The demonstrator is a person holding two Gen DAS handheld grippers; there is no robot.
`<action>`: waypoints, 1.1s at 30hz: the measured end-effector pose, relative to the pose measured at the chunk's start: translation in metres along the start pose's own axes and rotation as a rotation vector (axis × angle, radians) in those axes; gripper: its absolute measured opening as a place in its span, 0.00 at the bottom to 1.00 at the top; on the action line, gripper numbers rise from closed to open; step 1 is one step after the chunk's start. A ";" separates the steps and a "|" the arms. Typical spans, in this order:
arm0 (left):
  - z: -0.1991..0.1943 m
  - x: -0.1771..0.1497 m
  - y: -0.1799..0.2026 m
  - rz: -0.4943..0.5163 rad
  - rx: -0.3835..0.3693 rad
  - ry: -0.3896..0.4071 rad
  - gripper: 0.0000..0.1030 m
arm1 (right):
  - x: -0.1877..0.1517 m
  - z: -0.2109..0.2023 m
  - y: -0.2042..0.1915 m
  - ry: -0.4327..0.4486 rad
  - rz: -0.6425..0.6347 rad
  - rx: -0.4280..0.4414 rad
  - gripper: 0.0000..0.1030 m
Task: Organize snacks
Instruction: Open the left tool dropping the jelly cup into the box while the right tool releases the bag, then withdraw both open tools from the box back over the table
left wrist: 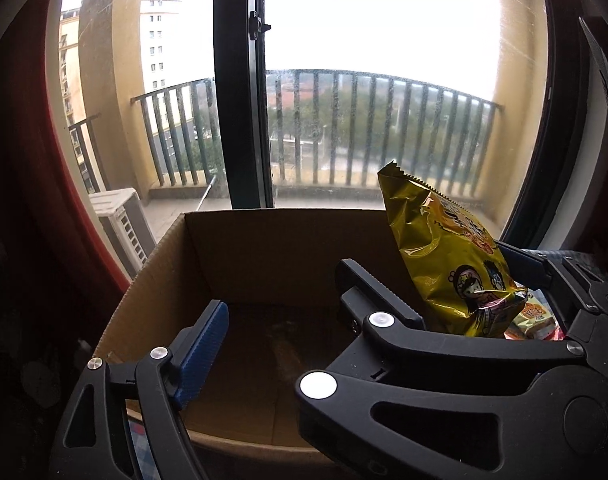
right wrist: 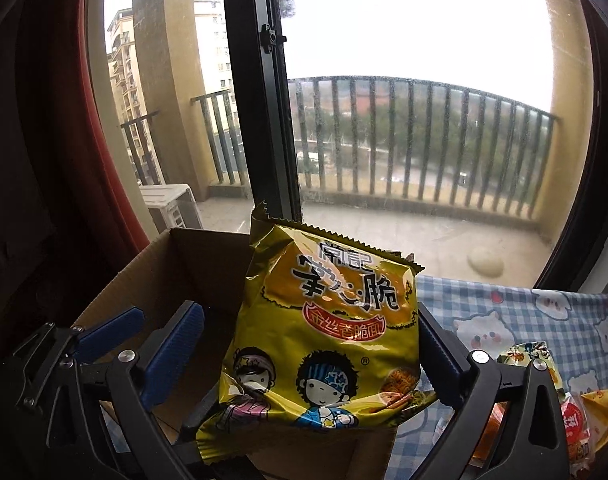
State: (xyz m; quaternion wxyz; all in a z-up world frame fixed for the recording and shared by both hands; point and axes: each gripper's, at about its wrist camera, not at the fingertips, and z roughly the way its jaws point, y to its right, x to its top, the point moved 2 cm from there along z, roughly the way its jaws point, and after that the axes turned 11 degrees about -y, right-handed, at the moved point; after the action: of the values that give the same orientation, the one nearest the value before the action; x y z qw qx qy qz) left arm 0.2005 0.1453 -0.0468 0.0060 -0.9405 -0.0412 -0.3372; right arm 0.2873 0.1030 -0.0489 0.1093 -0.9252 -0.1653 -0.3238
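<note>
Both tools, left tool (left wrist: 282, 322) and right tool (right wrist: 308, 352): black linkage arms, silver rivets, ribbed blue pads (left wrist: 202, 354).

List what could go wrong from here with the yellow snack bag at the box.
1. The right tool holds the yellow bag upright near the right wall of the cardboard box. Released here, it may catch the rim and tip onto the checked cloth.
2. The open left tool sits close beside it over the box, so the two may knock together.
3. The bag looks crinkled at the grip, and squeezing could crush the contents.
</note>
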 end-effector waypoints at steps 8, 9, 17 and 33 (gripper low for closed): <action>-0.016 0.007 0.004 -0.003 -0.012 0.009 0.82 | -0.007 -0.020 0.005 -0.023 0.018 0.007 0.98; -0.016 0.007 0.003 -0.007 -0.017 0.010 0.83 | -0.010 -0.025 0.004 -0.020 0.016 0.005 0.98; -0.014 0.010 -0.018 -0.091 0.025 0.012 0.84 | -0.007 -0.035 -0.013 0.056 -0.030 0.028 0.98; 0.010 0.015 -0.034 -0.072 0.032 -0.020 0.85 | 0.005 -0.002 -0.031 0.049 -0.097 0.004 1.00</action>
State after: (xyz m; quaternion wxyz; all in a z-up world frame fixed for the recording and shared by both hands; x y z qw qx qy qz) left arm 0.2155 0.1810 -0.0456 0.0085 -0.9416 -0.0806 -0.3269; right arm 0.2781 0.1324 -0.0412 0.0991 -0.9076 -0.2079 -0.3510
